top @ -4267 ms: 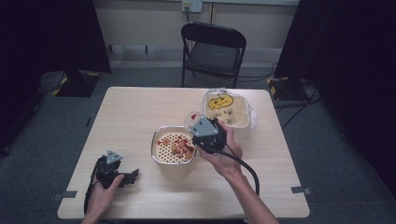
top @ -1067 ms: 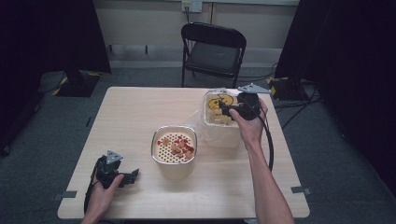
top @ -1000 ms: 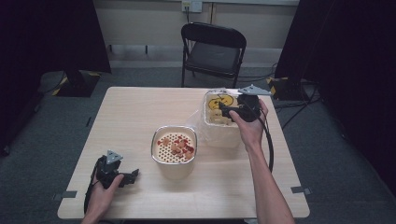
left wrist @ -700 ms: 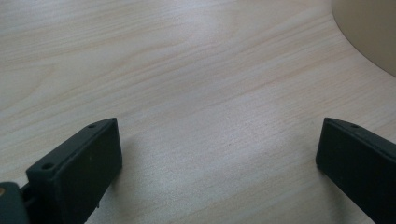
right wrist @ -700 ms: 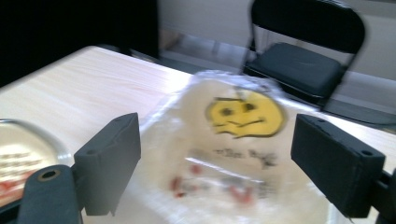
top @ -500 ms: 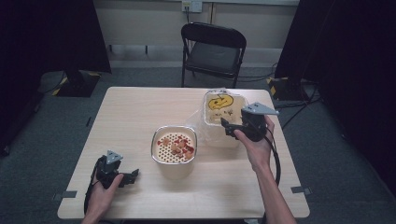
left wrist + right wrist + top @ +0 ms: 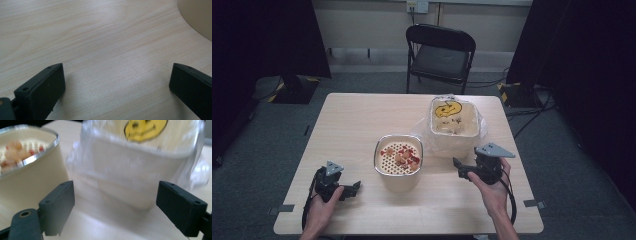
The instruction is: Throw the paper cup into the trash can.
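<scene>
The right gripper [image 7: 473,169] hangs low over the near right part of the table [image 7: 357,120], with its jaws wide apart and nothing between them. It points at the white tub [image 7: 454,125], which sits in a crinkly clear bag [image 7: 480,131] on the far right side of the table. A yellow smiley face [image 7: 447,108] shows inside the tub, with small pale bits near it.

The left gripper [image 7: 338,184] rests at the near left, jaws spread wide over bare wood, holding nothing.

In the middle stands a cream pot with a shiny rim [image 7: 398,161]. A tray with holes in its top holds red and pale pieces [image 7: 402,157].

The right gripper is close to both the pot and the tub. If it swings sideways, it could bump the pot and spill the pieces. The loose bag could also snag on a jaw.

The right gripper view is blurry, so the bits in the tub are hard to name. The left gripper view cuts off all but an edge of the pot.
</scene>
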`<state>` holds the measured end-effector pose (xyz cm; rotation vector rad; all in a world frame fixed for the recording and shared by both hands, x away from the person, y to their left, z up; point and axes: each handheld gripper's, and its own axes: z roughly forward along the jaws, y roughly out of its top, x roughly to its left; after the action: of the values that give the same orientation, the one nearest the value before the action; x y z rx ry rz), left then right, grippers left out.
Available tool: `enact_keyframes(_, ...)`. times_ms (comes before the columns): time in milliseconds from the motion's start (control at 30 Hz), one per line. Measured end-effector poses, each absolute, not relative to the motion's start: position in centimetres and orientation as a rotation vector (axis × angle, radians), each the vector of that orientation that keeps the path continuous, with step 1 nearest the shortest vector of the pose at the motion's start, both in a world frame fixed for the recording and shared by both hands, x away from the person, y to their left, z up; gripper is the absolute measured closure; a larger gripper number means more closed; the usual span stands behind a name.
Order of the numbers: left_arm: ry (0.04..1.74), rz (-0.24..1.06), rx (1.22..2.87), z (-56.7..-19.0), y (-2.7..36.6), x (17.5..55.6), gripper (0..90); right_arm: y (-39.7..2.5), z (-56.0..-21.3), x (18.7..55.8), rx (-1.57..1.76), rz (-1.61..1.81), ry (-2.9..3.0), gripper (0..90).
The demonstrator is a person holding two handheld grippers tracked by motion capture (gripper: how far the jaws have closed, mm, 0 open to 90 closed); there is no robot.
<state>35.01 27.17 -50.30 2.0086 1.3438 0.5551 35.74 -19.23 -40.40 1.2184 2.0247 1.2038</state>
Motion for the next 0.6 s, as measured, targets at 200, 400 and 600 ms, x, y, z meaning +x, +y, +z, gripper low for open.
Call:
enact_keyframes(200,1.344,0.556,2.009,-50.3,27.2,35.0,0.0,-20.2,-44.9,34.9,1.286,1.132,2.069,14.8)
enact_keyframes(400,1.344,0.555,2.009,-50.3,27.2,35.0,0.0,-20.9,-48.4,35.0,1.336,1.019,2.115,14.7)
enact_keyframes(600,1.345,0.558,2.009,-50.3,27.2,35.0,0.0,-20.6,-49.6,35.1,1.319,0.921,2.149,14.6)
